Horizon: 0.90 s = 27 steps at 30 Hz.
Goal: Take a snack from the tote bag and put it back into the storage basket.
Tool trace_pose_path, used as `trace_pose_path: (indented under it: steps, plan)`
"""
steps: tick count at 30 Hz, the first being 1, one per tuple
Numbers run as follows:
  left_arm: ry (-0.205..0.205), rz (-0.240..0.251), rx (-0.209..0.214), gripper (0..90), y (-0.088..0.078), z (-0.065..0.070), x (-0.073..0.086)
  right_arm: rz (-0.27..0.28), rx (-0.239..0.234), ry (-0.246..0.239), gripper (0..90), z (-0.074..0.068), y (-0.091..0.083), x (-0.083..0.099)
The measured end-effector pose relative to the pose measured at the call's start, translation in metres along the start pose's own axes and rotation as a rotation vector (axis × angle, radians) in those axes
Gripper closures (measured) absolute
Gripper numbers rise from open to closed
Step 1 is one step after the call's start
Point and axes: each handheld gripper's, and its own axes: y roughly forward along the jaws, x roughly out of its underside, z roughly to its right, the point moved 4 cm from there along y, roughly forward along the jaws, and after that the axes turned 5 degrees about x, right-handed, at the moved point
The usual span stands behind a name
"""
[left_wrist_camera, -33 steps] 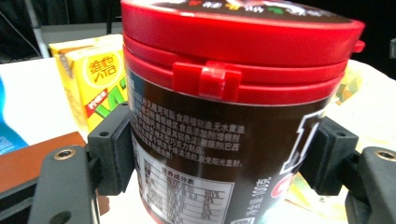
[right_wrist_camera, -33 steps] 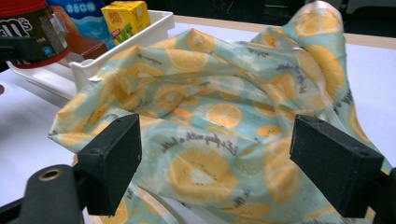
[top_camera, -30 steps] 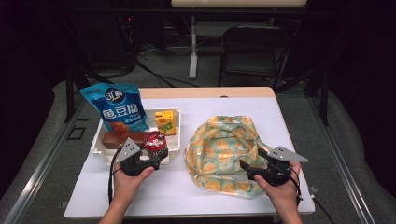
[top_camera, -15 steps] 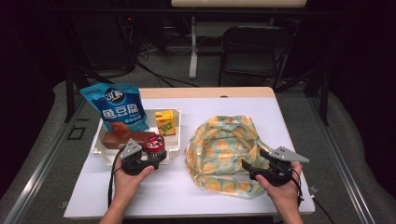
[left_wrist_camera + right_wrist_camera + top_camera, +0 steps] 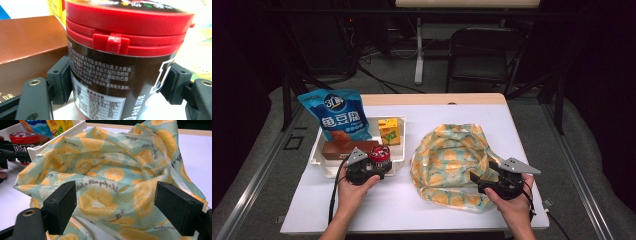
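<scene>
**Candy tub, gripped at tray's near edge**

While clamped in the left gripper (image 5: 373,167), tub (image 5: 120,62) sits by the tray (image 5: 399,125) front rim; box (image 5: 27,42) behind. Right gripper (image 5: 115,207) gapes before the bag (image 5: 452,160). Risk: smooth wall slipping, tub tipping.

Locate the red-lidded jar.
In the high view the jar sits at the white tray's front edge, left of the bag, between the left gripper's fingers.

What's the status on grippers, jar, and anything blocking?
Left gripper shut on red-lidded jar at the tray. Right gripper open at the lemon-print bag. Brown box crowds the jar.
</scene>
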Motion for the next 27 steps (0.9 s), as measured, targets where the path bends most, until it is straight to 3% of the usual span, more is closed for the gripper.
trace_pose_path:
  steps: [9,17,20,25,27]
  plan:
    - [0.002,-0.072,-0.019,24.7,0.007,-0.001,-0.001,0.001,0.005,0.002,18.1,-0.001,0.001,0.001]
    - [0.03,-0.091,-0.027,20.2,0.003,0.002,0.0,-0.006,0.009,-0.003,18.7,0.0,0.001,0.002]
    - [0.02,-0.099,-0.03,20.7,-0.002,0.002,0.001,-0.013,0.01,-0.011,18.8,0.0,0.002,0.003]
    - [0.023,-0.072,-0.043,20.6,-0.022,0.005,-0.002,-0.013,0.01,-0.021,18.6,-0.002,0.002,0.003]
    - [0.024,-0.036,-0.043,21.4,-0.031,0.007,-0.004,-0.013,0.01,-0.02,18.6,-0.002,0.002,0.003]
